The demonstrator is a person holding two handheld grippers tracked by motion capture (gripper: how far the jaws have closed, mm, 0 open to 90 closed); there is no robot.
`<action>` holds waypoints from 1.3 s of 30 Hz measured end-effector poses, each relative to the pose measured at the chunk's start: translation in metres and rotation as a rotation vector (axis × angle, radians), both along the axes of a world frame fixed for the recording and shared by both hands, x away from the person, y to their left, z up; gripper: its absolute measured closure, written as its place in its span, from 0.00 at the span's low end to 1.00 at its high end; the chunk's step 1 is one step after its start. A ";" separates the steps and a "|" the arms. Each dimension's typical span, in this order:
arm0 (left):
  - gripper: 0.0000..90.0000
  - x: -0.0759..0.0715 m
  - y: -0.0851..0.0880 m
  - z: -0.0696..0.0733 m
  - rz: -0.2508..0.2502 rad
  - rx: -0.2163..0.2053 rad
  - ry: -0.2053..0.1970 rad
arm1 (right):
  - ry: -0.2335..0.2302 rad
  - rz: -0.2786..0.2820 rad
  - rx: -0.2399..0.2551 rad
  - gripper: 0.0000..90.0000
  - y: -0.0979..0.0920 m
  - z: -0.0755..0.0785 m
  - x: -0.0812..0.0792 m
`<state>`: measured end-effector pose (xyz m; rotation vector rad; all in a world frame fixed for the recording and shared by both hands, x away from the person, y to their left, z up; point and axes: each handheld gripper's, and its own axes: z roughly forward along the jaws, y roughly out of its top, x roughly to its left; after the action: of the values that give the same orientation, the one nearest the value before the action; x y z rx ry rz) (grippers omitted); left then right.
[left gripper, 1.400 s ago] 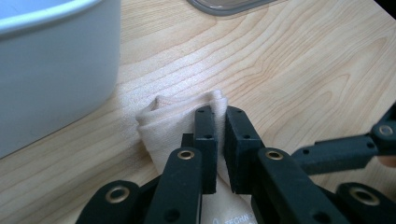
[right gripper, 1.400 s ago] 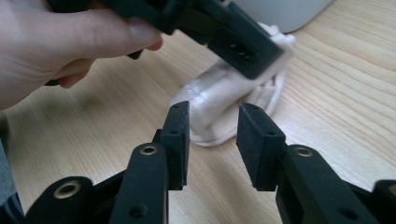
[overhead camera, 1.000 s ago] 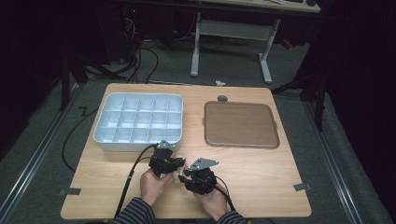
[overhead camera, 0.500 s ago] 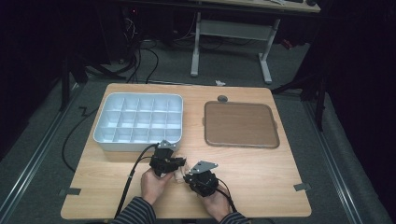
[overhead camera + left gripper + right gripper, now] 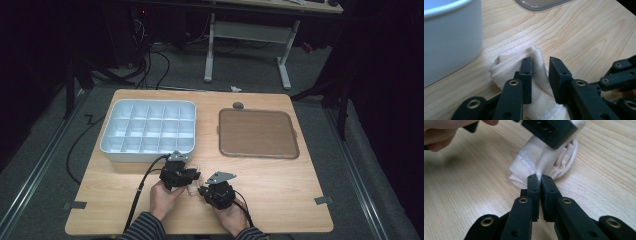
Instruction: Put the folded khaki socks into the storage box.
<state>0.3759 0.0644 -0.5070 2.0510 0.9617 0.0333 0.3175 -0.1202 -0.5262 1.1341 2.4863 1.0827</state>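
Observation:
A folded cream cloth (image 5: 194, 187) with small printed lettering lies on the wooden table near the front edge, between my two grippers. My left gripper (image 5: 540, 61) is over the cloth (image 5: 506, 68). Its jaws have just been opening and now stand a little apart, with the fabric between and under them. My right gripper (image 5: 539, 178) has just been closing and is shut on the cloth's (image 5: 536, 157) near edge, pinching a thin fold. In the high view the left gripper (image 5: 193, 178) and the right gripper (image 5: 202, 190) meet tip to tip at the cloth.
A white compartment box (image 5: 120, 150) stands at the back left, its wall (image 5: 449, 42) close beside the left gripper. A brown flat tray (image 5: 257, 132) lies at the back right, with a small round grey piece (image 5: 238, 105) behind it. Cables trail off the table's front.
Both hands stay almost in place at the cloth. The right gripper has edged slightly toward the near edge of the table.

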 end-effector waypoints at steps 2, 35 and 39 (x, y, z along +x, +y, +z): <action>0.74 -0.003 0.003 0.001 0.005 0.005 -0.010 | 0.006 -0.003 0.008 0.95 -0.001 0.000 0.001; 0.51 -0.017 0.014 -0.013 0.176 0.125 0.031 | -0.008 -0.006 0.018 0.93 0.001 -0.003 0.005; 0.49 -0.015 0.017 -0.012 0.173 0.111 0.039 | -0.014 -0.013 0.023 0.88 0.001 -0.003 0.005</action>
<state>0.3612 0.0811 -0.5193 2.0702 1.1829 0.1422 0.3224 -0.1188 -0.5295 1.1435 2.4589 1.1142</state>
